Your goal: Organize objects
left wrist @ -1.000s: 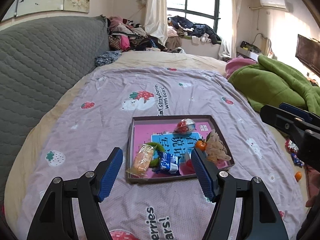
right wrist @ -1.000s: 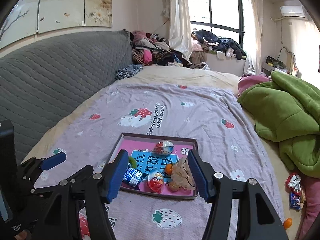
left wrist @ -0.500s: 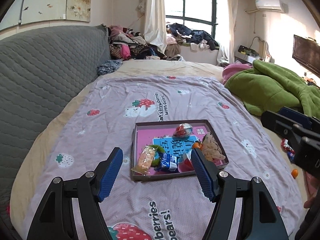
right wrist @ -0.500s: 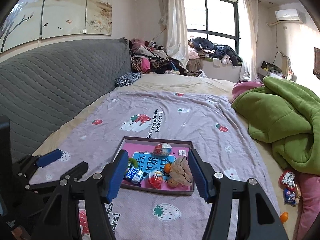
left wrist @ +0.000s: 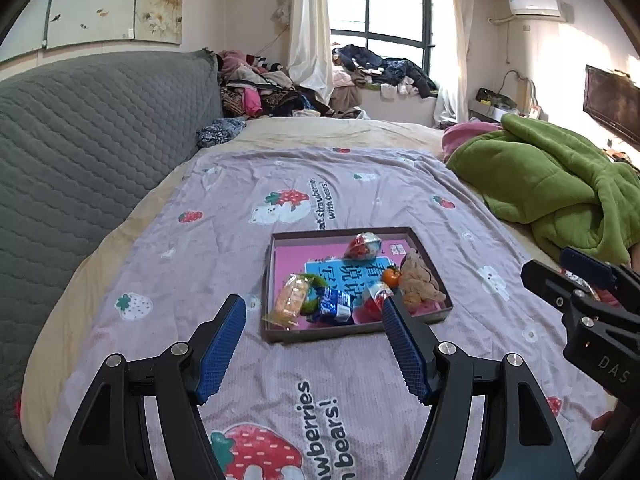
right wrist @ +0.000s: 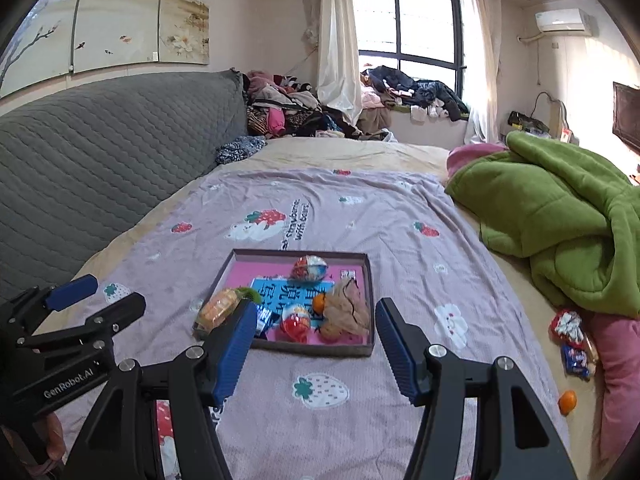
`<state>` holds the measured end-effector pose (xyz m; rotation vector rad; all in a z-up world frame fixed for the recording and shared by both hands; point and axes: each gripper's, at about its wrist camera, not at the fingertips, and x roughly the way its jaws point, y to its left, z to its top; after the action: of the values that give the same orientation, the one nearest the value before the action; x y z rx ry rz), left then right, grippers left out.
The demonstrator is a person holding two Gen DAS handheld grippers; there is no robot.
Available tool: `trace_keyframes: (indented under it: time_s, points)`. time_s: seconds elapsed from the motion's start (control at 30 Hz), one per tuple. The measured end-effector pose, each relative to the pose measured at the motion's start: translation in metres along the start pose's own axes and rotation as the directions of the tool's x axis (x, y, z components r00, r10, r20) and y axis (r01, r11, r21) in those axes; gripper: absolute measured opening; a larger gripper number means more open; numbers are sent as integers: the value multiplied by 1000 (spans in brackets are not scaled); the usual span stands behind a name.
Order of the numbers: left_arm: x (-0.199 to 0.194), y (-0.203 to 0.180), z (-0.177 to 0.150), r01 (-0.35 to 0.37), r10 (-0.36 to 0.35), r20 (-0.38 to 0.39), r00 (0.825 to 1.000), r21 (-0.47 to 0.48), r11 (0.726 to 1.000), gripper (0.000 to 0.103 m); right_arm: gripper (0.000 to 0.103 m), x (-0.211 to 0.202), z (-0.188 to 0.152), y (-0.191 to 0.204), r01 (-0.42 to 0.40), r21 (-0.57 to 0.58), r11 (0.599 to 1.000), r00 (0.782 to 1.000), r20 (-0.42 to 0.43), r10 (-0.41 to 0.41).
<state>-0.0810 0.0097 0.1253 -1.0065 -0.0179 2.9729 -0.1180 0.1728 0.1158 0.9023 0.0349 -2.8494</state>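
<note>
A cluttered bedroom holds a bed [left wrist: 224,216] spread with a lilac strawberry-print sheet, a grey quilted headboard along one side and a green blanket [left wrist: 548,184] heaped on the other. Near the middle of the sheet lies a shallow cardboard tray [left wrist: 276,336] with a pink lining, evidently the collecting place: it already holds a foil-wrapped egg [left wrist: 363,246], a small orange [left wrist: 391,277], a crumpled brown bag [left wrist: 420,286], a blue packet [left wrist: 334,309] and an orange snack pack [left wrist: 290,298] that leans over the near left rim. The left tongs [left wrist: 314,346] hover short of the tray, open with nothing between their blue pads; the right tongs [right wrist: 316,350] do likewise, spread wide and empty. Both point down toward the tray. By the pink pillow at the bed's edge a loose orange [right wrist: 567,402] and two stray wrappers [right wrist: 572,344] lie apart from the tray, so the gathering looks unfinished, and those seem the likely next pickups.
</note>
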Motion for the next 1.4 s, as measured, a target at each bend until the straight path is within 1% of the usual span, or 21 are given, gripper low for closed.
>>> trace_keyframes:
  time_s: [0.33,0.67,1.4]
  points:
    - [-1,0,-24,-2,2,-33,999,-7,1000,72,61,-6,-26,1,2,6,1000,1000,-24,-1]
    - [7,-3,-47,-7,7,-64,998,0,1000,72,61,1,-49,3,-7,7,1000,998,-58,8]
    - [32,-5,-67,-2,2,-118,993,1,1000,72,61,28,-69,-3,-11,22,1000,994,-109,13]
